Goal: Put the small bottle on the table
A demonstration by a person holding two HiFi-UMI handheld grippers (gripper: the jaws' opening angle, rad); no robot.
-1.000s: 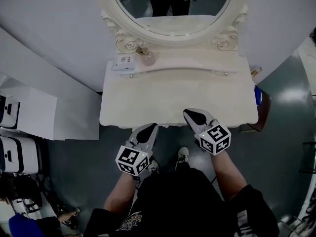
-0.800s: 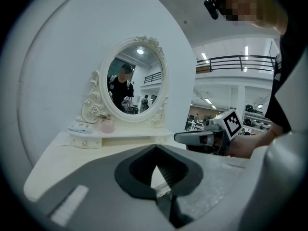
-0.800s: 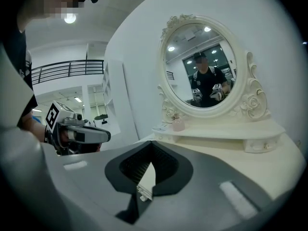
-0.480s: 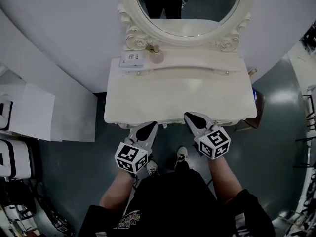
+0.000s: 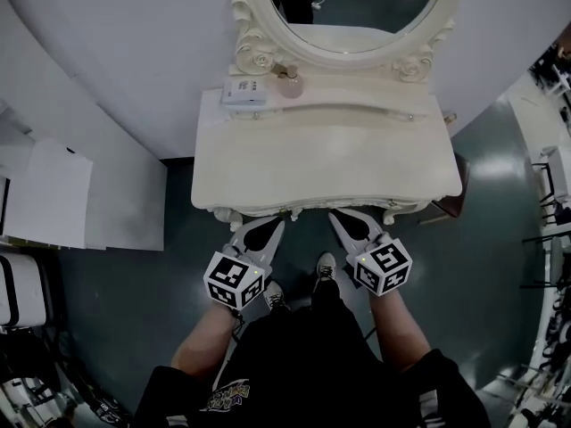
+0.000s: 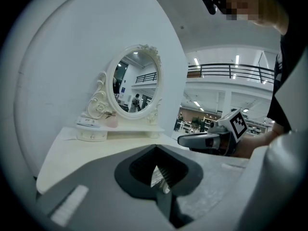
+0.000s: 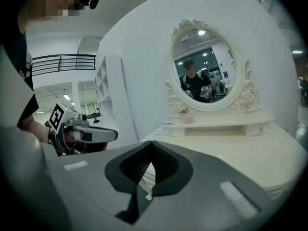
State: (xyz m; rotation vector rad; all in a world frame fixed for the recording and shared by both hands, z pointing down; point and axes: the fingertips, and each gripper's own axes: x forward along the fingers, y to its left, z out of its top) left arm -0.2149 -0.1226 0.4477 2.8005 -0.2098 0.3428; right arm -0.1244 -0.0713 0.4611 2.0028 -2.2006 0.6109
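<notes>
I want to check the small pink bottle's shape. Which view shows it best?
The right gripper view: the bottle stands side-on, clear, beside the mirror. The left gripper view shows it dimmer; the head view, from above.

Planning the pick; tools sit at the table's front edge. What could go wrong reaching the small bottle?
1. The small bottle stands on the back shelf, close to a white box and the mirror frame; a jaw could clip either or tip it.
2. The left tool and right tool are both shut; reaching in unopened would likely knock it over.
</notes>
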